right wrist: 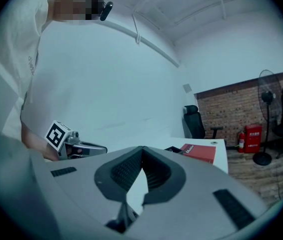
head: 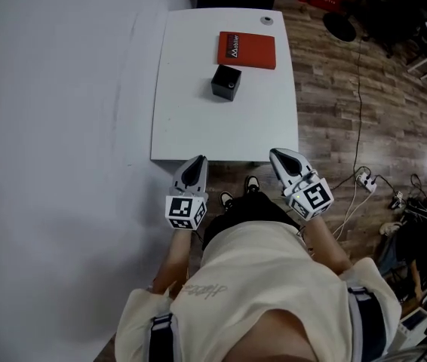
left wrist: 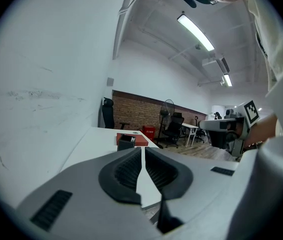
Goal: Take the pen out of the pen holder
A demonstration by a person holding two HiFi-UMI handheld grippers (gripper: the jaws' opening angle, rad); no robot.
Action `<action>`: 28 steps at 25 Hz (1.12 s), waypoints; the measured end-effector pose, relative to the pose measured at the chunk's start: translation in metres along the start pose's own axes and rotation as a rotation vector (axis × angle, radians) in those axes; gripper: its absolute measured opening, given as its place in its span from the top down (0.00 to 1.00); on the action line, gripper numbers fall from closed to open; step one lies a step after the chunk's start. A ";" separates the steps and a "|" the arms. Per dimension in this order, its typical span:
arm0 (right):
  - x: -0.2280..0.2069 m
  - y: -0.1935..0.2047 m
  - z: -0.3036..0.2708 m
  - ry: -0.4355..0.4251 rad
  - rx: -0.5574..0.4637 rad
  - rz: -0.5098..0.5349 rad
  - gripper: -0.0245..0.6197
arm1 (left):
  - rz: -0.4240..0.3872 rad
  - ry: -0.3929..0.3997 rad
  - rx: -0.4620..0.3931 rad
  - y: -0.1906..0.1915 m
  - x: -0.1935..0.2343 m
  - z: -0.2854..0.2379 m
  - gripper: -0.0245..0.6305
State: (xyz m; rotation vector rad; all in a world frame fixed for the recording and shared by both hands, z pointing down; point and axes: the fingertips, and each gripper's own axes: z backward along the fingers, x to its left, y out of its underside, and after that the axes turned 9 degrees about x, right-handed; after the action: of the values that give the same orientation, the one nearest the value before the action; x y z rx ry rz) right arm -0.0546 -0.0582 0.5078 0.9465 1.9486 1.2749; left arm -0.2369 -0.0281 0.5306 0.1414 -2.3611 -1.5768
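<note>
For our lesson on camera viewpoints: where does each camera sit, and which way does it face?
Head view: on the person's head, steeply down at the white table; shirt, left claw, right claw show.
Left gripper view: on the left claw, along the table toward a brick wall; shut jaws show.
Right gripper view: on the right claw, toward the table's far end; shut jaws show.
Shared: red book, pen holder.

An office: black swivel chair [right wrist: 194,124], white desk [head: 198,119], standing fan [right wrist: 267,91], brick wall [right wrist: 229,111], ceiling strip light [left wrist: 195,32].
</note>
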 end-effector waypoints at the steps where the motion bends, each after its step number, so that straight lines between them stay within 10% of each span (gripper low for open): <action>1: -0.004 0.001 -0.003 0.004 0.006 -0.002 0.95 | 0.008 -0.001 0.007 0.003 0.002 -0.005 0.91; 28: -0.175 -0.024 -0.112 -0.081 -0.014 -0.030 0.95 | -0.076 -0.013 0.066 -0.083 0.027 -0.182 0.91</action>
State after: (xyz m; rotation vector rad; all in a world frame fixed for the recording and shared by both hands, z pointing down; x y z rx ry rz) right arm -0.0527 -0.2641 0.5432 0.9441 1.8819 1.2131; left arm -0.2146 -0.2288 0.5244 0.2387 -2.4461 -1.5378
